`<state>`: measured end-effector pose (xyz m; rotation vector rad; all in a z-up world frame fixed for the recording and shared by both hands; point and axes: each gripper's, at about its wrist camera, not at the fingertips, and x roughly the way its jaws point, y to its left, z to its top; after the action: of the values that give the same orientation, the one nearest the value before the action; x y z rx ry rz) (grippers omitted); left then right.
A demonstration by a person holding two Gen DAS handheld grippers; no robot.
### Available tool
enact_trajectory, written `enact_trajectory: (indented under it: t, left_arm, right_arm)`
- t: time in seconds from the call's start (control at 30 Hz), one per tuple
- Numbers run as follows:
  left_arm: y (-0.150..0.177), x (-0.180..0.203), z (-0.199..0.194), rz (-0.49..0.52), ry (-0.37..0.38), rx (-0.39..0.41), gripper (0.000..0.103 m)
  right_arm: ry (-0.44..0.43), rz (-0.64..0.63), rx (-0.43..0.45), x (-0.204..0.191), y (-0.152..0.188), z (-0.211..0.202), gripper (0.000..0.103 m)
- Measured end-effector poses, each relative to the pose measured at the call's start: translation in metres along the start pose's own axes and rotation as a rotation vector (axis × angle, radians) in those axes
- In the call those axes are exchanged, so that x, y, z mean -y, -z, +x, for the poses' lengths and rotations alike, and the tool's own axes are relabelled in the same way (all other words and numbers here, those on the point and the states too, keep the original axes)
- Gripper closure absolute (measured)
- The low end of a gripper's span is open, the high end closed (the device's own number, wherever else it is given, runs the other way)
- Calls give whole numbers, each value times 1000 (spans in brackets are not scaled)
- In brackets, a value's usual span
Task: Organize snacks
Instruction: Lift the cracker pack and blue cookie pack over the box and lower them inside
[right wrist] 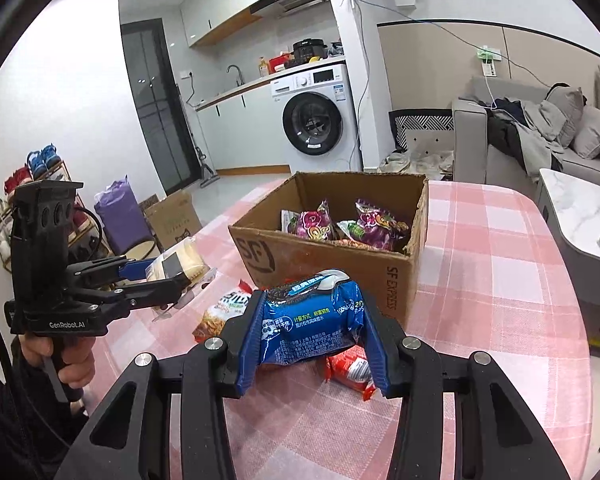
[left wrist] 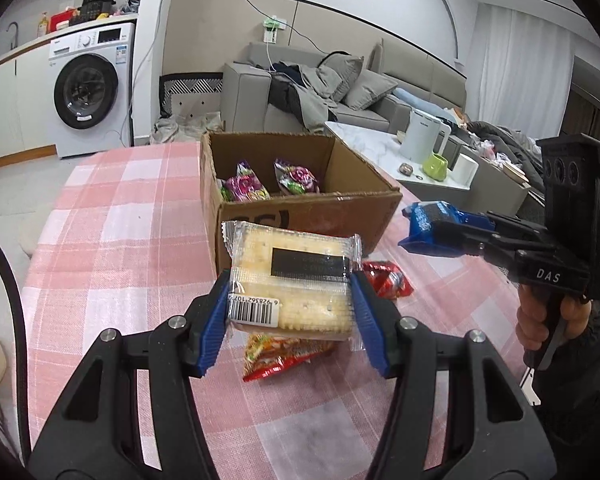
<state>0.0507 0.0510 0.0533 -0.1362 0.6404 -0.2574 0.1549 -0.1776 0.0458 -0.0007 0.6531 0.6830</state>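
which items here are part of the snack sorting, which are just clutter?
Job:
- brown cardboard box with purple snack bags
- clear-wrapped cracker pack in left gripper
- blue cookie pack in right gripper
- red wrapped snack and orange-red snack bag on the table

Clutter:
- white kettle
- green mug
- white washing machine

I see my clear-wrapped cracker pack [left wrist: 288, 284] and blue cookie packet [right wrist: 312, 320] aloft before the open cardboard box [right wrist: 332, 268] holding purple snack bags [right wrist: 340, 226].
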Motion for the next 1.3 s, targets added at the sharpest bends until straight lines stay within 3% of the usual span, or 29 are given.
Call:
enact_trajectory:
  t: [0.7, 0.9, 1.3]
  left_arm:
    - [-65, -11, 34, -62, -70, 72, 48]
    - [-83, -10, 51, -47, -117, 86, 48]
    - [-110, -7, 88, -9, -142, 91, 48]
  right_arm:
    - [29, 92, 70, 12, -37, 13, 57]
    - [28, 115, 73, 17, -49, 22, 57]
    - [31, 126, 52, 24, -68, 43, 57]
